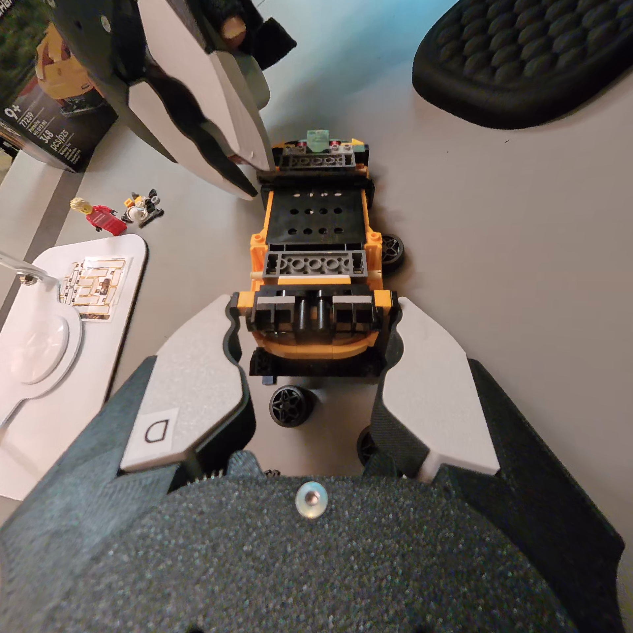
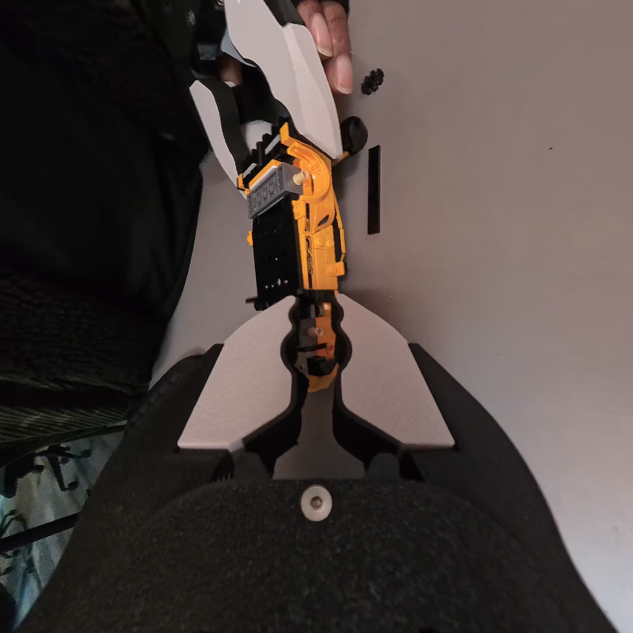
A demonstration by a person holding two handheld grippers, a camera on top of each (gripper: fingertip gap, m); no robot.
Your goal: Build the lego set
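Note:
The orange and black lego car (image 1: 315,219) is held between both grippers with its underside facing the left wrist camera. My left gripper (image 1: 313,318) is shut on the car's near end, one finger on each side. My right gripper (image 1: 262,178) reaches in from the upper left and meets the car's far end. In the right wrist view my right gripper (image 2: 317,303) is shut on one end of the car (image 2: 318,239), seen side-on, and the left gripper (image 2: 287,161) clamps the other end. Bare tan axle pins (image 2: 299,178) stick out of the car's side.
Loose black wheels (image 1: 291,406) (image 1: 392,253) lie on the grey table (image 1: 496,239). A minifigure (image 1: 97,215) and small parts (image 1: 142,209) lie at left, near the set box (image 1: 51,102) and a sticker sheet (image 1: 92,287). A black textured pad (image 1: 531,58) is far right. A long black plate (image 2: 374,190) lies beside the car. Tip to tip, the grippers are about 9 centimetres apart. The minifigure (image 1: 97,215) is about 20 centimetres from both grippers' fingertips.

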